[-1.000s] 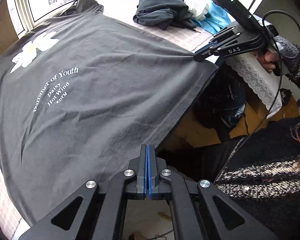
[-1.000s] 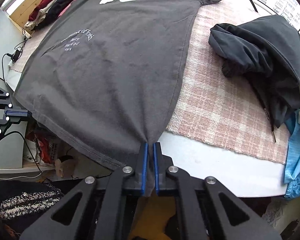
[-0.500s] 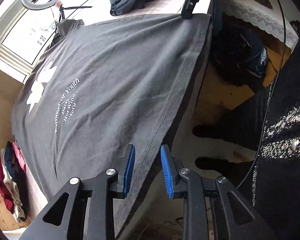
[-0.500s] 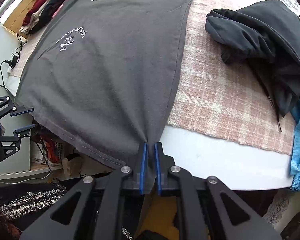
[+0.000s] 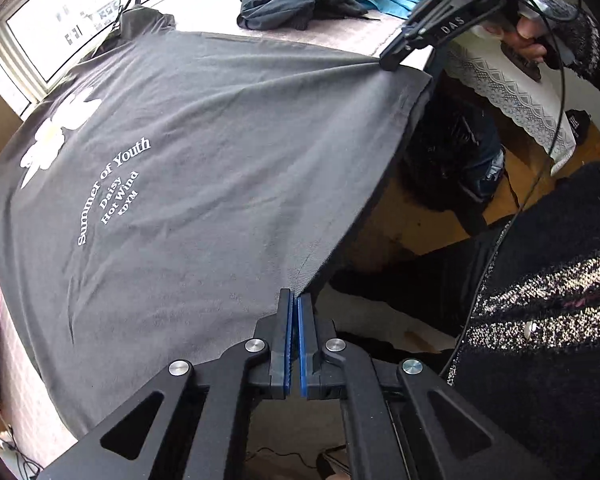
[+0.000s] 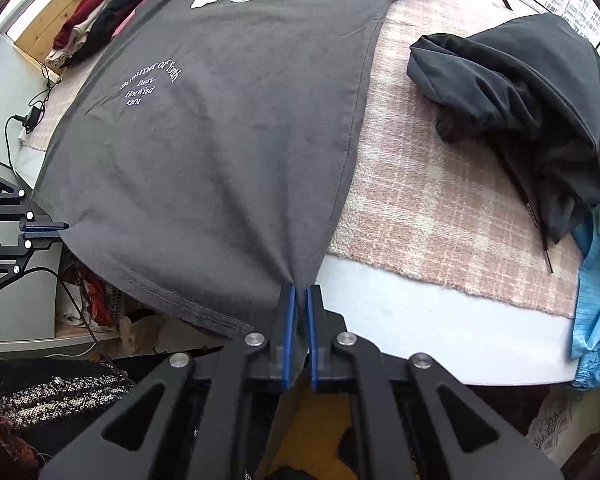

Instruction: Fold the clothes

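Note:
A dark grey T-shirt [image 5: 200,160] with a white daisy and "Summer of Youth" print lies spread on the table, its bottom hem hanging over the near edge. My left gripper [image 5: 294,300] has its jaws closing on the hem's left corner, blue pads pressed on the cloth. It also shows in the right wrist view as the left gripper [image 6: 62,228] at the shirt's edge. My right gripper [image 6: 299,292] is shut on the other hem corner of the T-shirt [image 6: 220,140]. In the left wrist view the right gripper [image 5: 388,62] pulls the fabric taut.
A pink plaid cloth [image 6: 440,200] covers the white table [image 6: 420,320]. A crumpled dark hoodie [image 6: 520,92] and a light blue garment [image 6: 596,300] lie to the right. Folded clothes [image 6: 100,28] are stacked far left. The person's knit sleeve [image 5: 540,300] is close by.
My left gripper opened beside the hem, then shut again on the hem's corner. The right gripper kept its grip and stayed put.

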